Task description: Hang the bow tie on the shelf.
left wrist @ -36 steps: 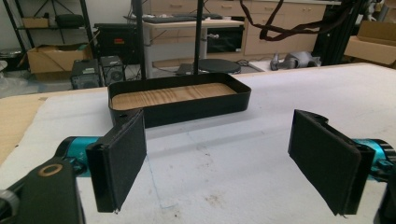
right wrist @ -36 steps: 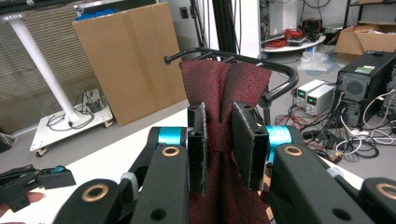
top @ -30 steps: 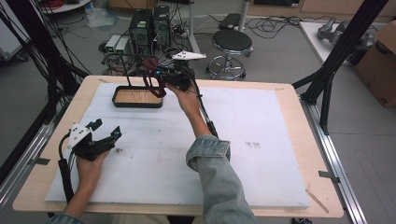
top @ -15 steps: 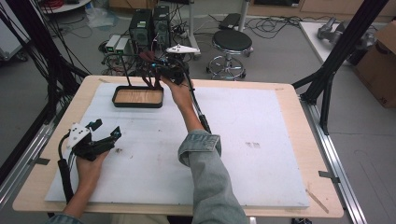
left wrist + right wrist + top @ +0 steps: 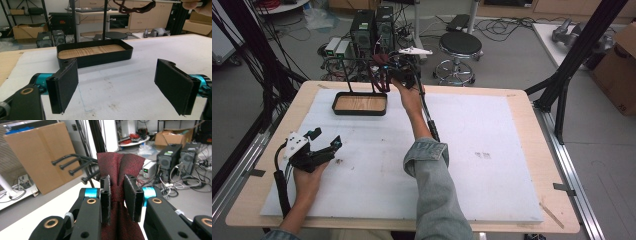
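The left gripper (image 5: 324,147) rests low on the white foam mat (image 5: 492,165), well in front of the black shallow tray with a wooden bottom (image 5: 360,103). Its two black pads (image 5: 63,86) stand wide apart with nothing between them, and it has not moved in the last second.

The tray is the base of a black metal stand; two thin black posts (image 5: 73,23) rise from its back edge. In the right gripper view, four black pegs with round ends (image 5: 72,166) point out to the left, just beside the cloth.

Compared with a second ago, the right gripper (image 5: 396,75) has travelled from above the tray's right end toward the far edge of the table and now hangs behind the tray, up at the height of the pegs. Its jaws are pressed together on a dark red patterned necktie (image 5: 117,192), which is pinched into a narrow fold between the pads and spreads wider above them. I judge that the tie is being brought to the pegs for hanging and that the carrying is almost finished.

Beyond the tray's far side stand computer cases (image 5: 371,27) and a round black stool (image 5: 460,47) on the floor. They do not block the way. The posts themselves are the nearest obstacle, and the loose tie could catch on them.
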`<state>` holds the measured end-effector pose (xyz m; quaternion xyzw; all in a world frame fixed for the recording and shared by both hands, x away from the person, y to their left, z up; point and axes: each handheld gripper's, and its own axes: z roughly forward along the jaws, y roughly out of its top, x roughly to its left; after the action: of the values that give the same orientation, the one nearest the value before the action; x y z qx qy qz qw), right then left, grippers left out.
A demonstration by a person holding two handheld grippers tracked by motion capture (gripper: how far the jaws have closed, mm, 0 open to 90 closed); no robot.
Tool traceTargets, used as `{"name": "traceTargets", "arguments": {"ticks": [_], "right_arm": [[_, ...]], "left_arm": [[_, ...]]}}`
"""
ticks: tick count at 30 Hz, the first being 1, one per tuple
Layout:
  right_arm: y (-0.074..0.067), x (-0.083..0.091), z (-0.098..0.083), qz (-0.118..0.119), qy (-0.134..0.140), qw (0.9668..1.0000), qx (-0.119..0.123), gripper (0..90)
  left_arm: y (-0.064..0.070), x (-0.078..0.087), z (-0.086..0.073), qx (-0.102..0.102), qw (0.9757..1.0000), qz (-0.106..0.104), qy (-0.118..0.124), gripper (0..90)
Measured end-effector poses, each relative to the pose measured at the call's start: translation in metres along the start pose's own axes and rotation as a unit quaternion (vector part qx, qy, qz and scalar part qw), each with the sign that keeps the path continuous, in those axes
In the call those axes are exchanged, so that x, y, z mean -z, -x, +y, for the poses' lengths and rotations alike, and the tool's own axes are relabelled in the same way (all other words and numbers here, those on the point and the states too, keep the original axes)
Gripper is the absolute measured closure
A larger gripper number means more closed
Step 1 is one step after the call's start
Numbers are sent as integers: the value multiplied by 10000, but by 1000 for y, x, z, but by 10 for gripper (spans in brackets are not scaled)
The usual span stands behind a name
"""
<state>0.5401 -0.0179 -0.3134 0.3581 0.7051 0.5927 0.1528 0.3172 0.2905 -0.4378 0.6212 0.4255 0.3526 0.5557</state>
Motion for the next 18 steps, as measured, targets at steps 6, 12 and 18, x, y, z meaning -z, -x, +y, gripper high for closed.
{"name": "traceTargets", "arguments": {"ticks": [6, 12, 18], "right_arm": [[6, -2, -7, -117, -148, 9998, -34, 762], [14, -1, -14, -99, -160, 9996, -214, 760], [15, -1, -17, -79, -197, 9995, -221, 755]], "left_arm": [[0, 0, 0, 12, 10000, 0, 9, 195], [0, 0, 0, 2, 10000, 0, 11, 195], [0, 0, 0, -6, 10000, -5, 11, 195]]}}
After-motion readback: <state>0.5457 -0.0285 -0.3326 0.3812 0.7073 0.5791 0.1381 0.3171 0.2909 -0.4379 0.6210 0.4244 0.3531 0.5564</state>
